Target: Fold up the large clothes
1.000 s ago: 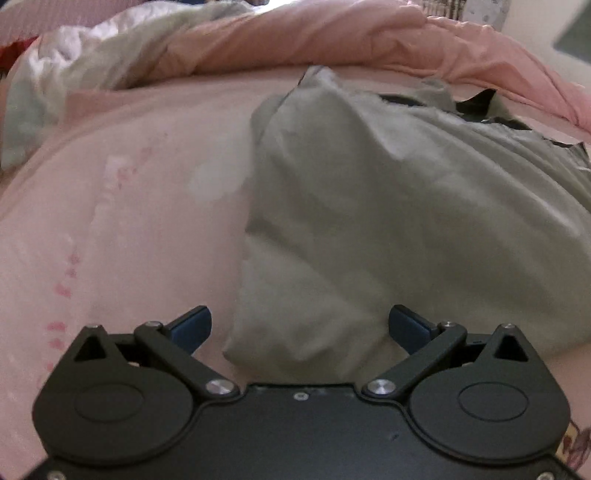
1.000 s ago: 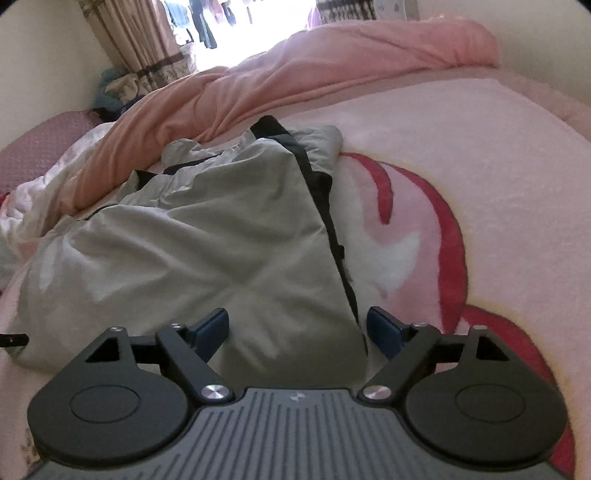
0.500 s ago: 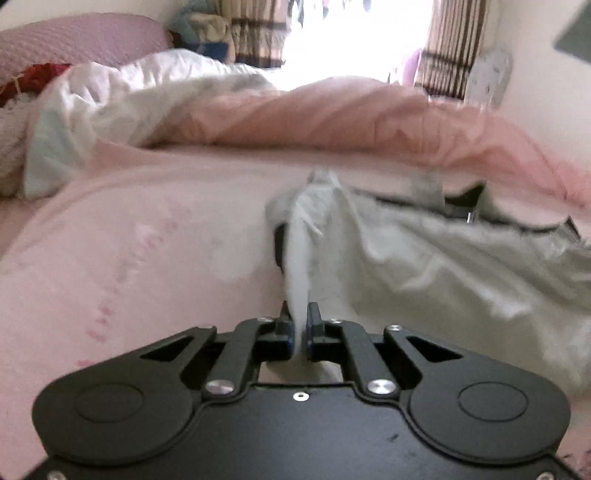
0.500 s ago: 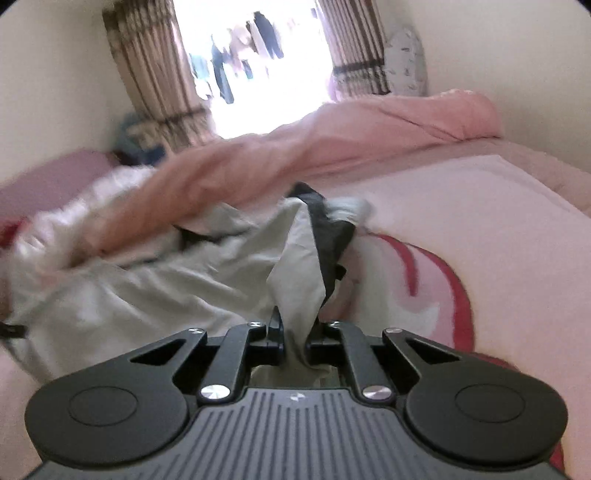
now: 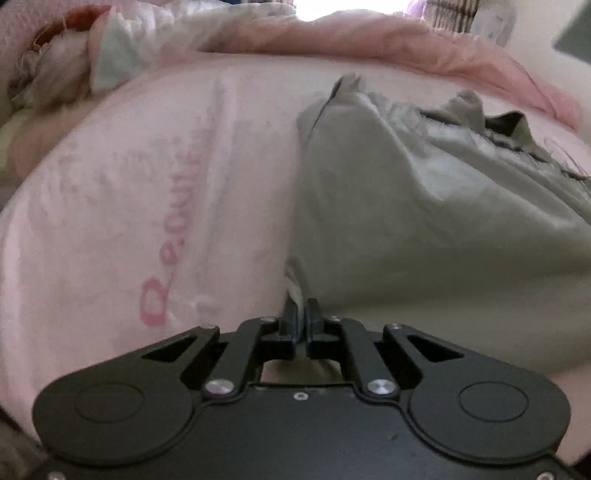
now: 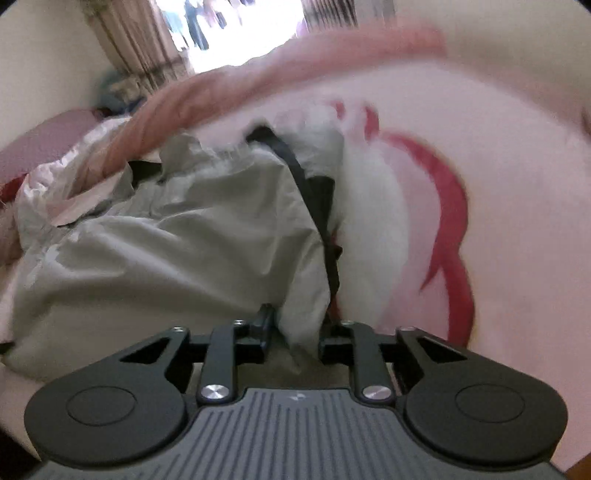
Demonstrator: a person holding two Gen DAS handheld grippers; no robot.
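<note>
A large grey-green garment (image 5: 424, 206) with dark trim lies on a pink blanket (image 5: 147, 192). My left gripper (image 5: 302, 314) is shut on the garment's near left corner. In the right wrist view the same garment (image 6: 177, 251) spreads to the left, with a black strip along its right edge. My right gripper (image 6: 293, 325) has its fingers a little apart with a fold of the garment's near right corner between them; the fabric still fills the gap.
A rolled pink duvet (image 5: 369, 44) and white bedding (image 5: 122, 55) lie along the far side of the bed. The blanket has a red and white print (image 6: 443, 206) to the right of the garment. Curtains and a bright window (image 6: 240, 29) are behind.
Both grippers closed on the garment's near corners and lifted them. Now both cameras tilt back down toward the bed, and the right gripper's fingers have parted somewhat.
</note>
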